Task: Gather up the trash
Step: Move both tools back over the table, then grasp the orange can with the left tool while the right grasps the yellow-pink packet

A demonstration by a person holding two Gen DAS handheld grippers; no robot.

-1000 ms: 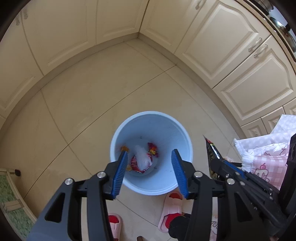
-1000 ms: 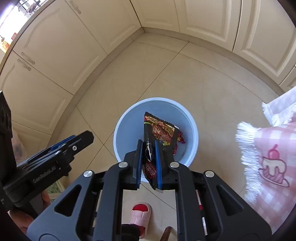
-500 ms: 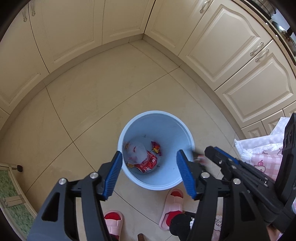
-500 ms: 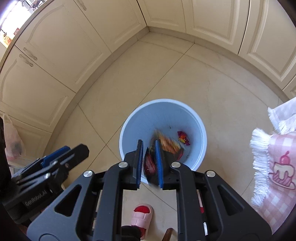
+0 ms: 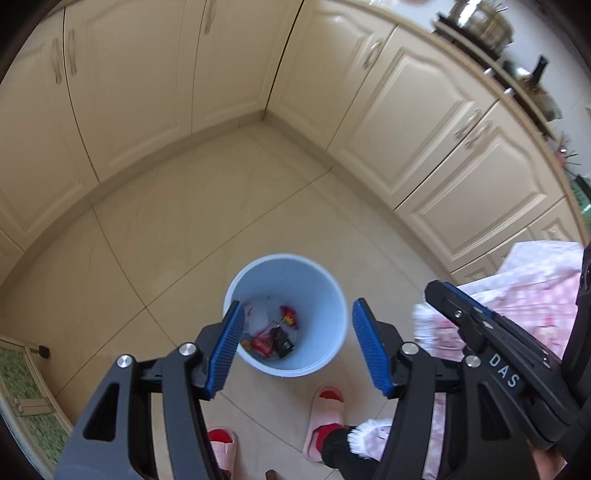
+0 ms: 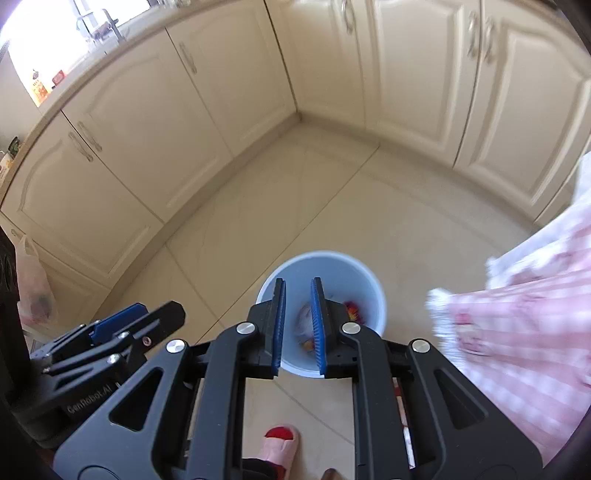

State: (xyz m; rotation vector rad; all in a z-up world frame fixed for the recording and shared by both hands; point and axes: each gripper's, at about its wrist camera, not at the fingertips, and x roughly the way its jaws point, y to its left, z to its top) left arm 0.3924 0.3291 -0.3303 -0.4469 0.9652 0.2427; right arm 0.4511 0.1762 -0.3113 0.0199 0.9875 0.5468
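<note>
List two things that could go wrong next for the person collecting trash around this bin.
1. The light blue bin stands right at the person's slippers; a step could kick it and spill the wrappers.
2. The pink fringed cloth hangs close beside the right gripper and may snag it.

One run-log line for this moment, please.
left gripper: open, empty | right gripper: narrow gap, empty | wrappers: in bin

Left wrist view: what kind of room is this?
Most likely a home kitchen: cream panelled cabinet doors run round the corner, metal pots sit on the counter above, and a round light-blue plastic bin with wrappers stands on the beige tiled floor.
</note>
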